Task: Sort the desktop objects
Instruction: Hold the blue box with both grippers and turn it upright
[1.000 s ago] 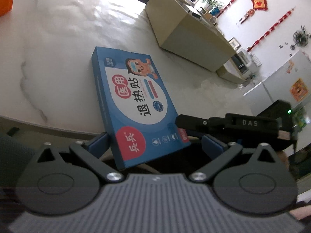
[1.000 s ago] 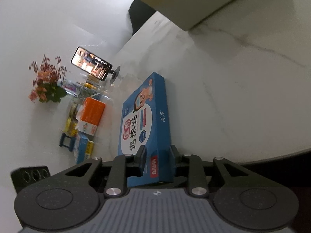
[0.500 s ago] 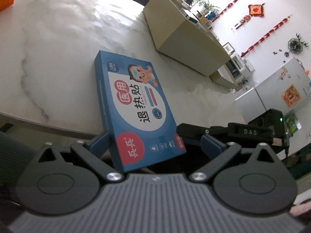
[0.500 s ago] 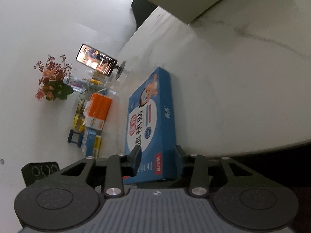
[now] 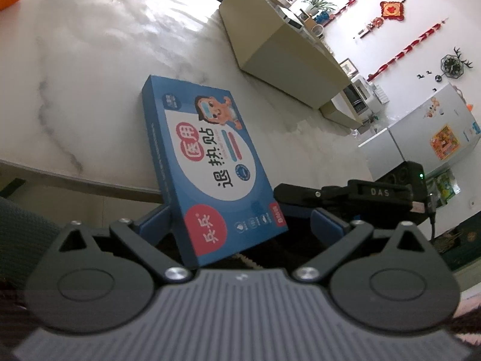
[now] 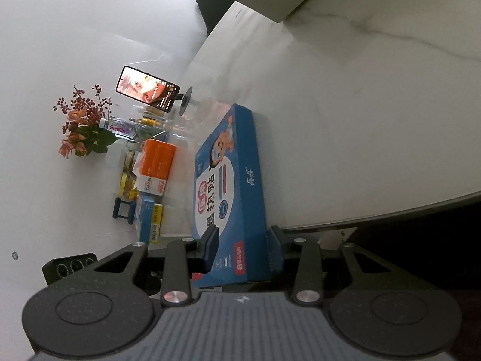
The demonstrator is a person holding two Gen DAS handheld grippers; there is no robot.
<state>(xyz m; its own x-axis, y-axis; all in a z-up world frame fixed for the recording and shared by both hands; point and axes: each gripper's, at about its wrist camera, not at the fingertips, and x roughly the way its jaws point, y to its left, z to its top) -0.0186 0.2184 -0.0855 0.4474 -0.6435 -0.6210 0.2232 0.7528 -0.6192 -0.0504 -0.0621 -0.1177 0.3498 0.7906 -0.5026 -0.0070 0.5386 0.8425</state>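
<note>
One blue box (image 5: 207,162), one phone (image 6: 147,87), two grippers.

Left gripper (image 5: 240,225): black scissor linkage arms with silver pivot screws, two round black discs either side of a grey ribbed housing, and blue pads on its fingers (image 5: 156,221). Right gripper (image 6: 244,245): the same black arms, silver screws, twin discs and grey ribbed body bearing a small pale emblem; its pads look dark navy. Seen from the left gripper's camera, the right unit's black flank carries pale "DAS" lettering, a green light and a cable behind it
</note>
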